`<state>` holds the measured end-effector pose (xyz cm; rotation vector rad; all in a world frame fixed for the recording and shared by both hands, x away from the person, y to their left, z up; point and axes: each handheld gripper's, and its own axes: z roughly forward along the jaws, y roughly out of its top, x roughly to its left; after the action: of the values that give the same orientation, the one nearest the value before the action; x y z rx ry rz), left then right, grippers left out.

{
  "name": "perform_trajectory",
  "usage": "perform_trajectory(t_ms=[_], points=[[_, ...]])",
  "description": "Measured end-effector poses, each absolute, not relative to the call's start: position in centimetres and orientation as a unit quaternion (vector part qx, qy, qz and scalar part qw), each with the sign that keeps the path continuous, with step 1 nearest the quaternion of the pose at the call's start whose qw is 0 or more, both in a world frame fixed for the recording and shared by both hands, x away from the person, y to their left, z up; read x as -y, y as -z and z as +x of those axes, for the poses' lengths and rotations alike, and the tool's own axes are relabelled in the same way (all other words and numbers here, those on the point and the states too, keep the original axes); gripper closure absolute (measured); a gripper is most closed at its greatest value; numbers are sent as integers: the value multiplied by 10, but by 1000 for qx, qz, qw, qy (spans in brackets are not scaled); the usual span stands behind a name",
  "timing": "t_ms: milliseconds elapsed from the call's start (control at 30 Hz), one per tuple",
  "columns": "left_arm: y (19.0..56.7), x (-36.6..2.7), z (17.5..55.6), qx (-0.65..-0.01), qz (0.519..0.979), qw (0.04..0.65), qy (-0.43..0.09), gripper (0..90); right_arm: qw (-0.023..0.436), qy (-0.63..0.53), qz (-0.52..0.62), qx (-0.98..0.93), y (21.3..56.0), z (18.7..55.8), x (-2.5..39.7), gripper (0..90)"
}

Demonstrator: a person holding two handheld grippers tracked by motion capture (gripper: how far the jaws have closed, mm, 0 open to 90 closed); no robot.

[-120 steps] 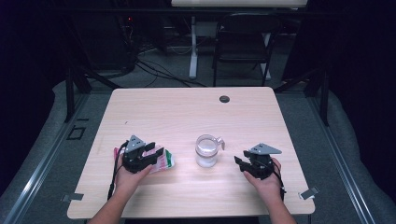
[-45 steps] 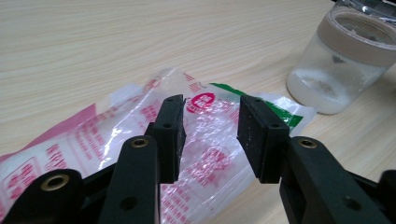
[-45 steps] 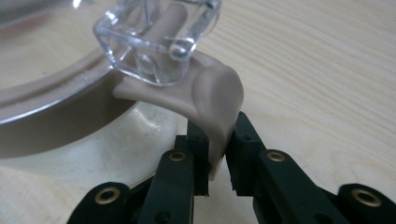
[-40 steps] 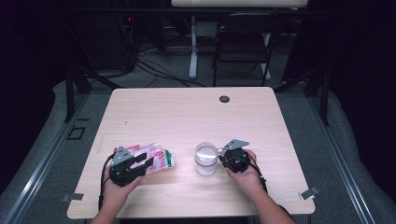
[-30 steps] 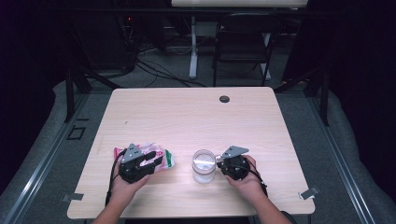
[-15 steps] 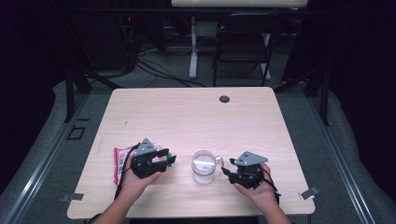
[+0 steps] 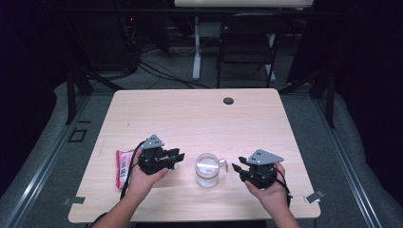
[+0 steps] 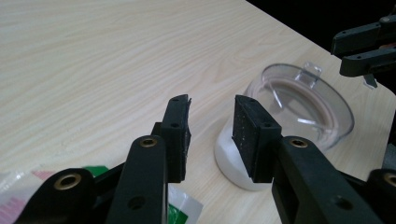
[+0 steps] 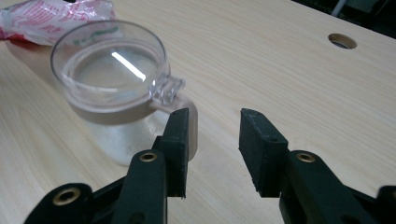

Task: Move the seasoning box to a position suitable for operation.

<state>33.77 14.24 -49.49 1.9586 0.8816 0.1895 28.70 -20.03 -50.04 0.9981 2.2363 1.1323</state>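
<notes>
Lying at table's (image 7: 199,118) left edge: red-white packet (image 7: 122,166), touching left hand. Left gripper (image 7: 175,158) just right of it, jaws parted, empty. Clear mug (image 7: 207,169) stands centre, seemingly with white contents, handle toward right gripper (image 7: 237,167), jaws apart, gripping nothing, just beside handle.

Overhead light brightens the table (image 7: 199,118) amid dark surroundings; a glare streak crosses the cup (image 9: 116,70), edges soft.

Dark room, grey floor (image 7: 332,137), folding chair (image 7: 247,45) behind table (image 7: 190,114).
</notes>
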Motion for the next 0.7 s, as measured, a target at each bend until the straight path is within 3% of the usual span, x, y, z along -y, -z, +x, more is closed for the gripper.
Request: perform_trajectory(t_ms=[133, 267, 400, 600, 700], points=[[484, -136, 347, -344, 810, 472, -54, 567, 221, -409, 379, -800, 486, 293, 194, 626], [472, -128, 348, -329, 813, 476, -67, 568, 197, -431, 399, -785, 473, 301, 188, 599], [463, -119, 348, -310, 821, 470, -94, 639, 174, -432, 414, -782, 467, 307, 183, 598], [465, -110, 347, -284, 835, 459, -109, 743, 168, -423, 420, -785, 467, 305, 176, 748], [473, -109, 346, -285, 839, 456, -87, 781, 161, -419, 421, -788, 473, 305, 174, 779]])
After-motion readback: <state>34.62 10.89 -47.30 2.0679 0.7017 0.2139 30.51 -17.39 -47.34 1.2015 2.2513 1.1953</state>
